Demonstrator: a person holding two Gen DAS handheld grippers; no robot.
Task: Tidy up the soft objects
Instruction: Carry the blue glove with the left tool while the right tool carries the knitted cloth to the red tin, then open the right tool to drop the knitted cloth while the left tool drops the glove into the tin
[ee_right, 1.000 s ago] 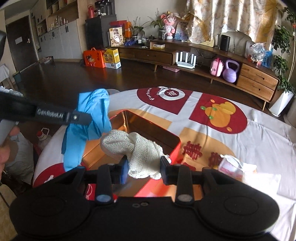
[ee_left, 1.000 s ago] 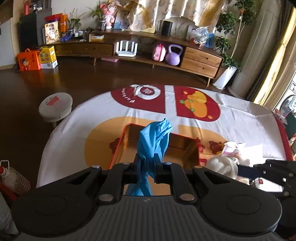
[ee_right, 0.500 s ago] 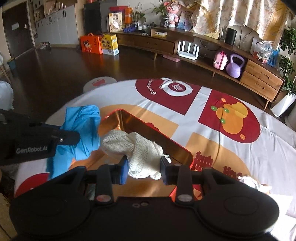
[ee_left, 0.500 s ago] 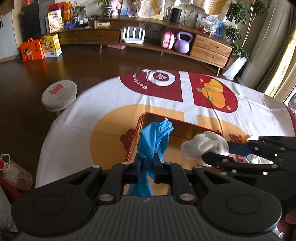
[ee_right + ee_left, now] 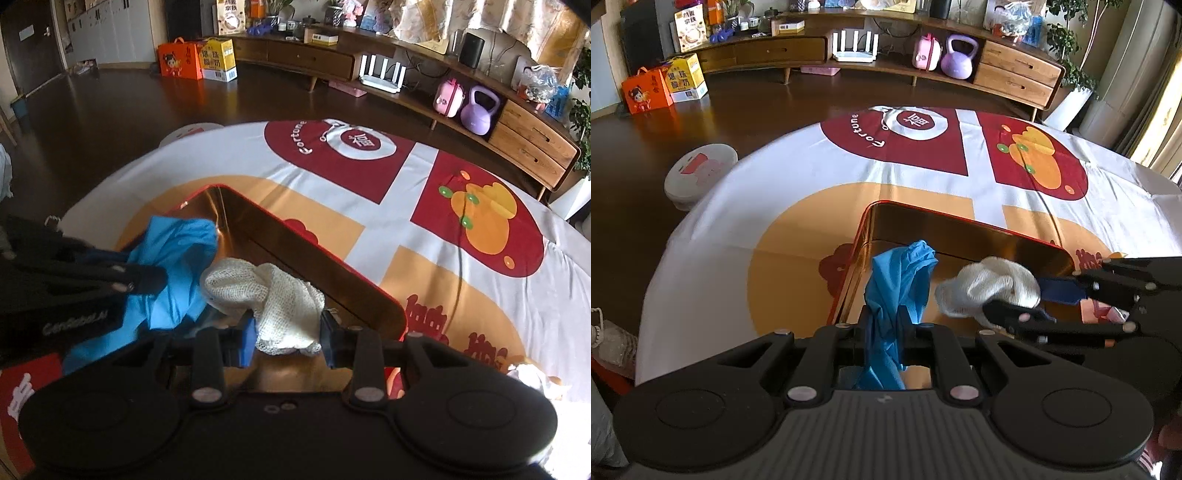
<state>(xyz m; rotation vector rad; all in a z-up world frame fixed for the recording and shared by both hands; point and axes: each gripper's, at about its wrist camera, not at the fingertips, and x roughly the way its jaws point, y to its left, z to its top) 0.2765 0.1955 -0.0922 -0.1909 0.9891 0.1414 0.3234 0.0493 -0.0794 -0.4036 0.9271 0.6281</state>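
Gloves over a tin: seen from the left wrist, the left gripper (image 5: 884,326) pinches a blue glove (image 5: 899,280), now lower and hanging inside the gold-lined tin (image 5: 960,229) on the surface (image 5: 746,192). From the right wrist, the right gripper (image 5: 288,332) clamps a white knit glove (image 5: 280,299) (bunched), also brought over the tin; both seem ready for release.
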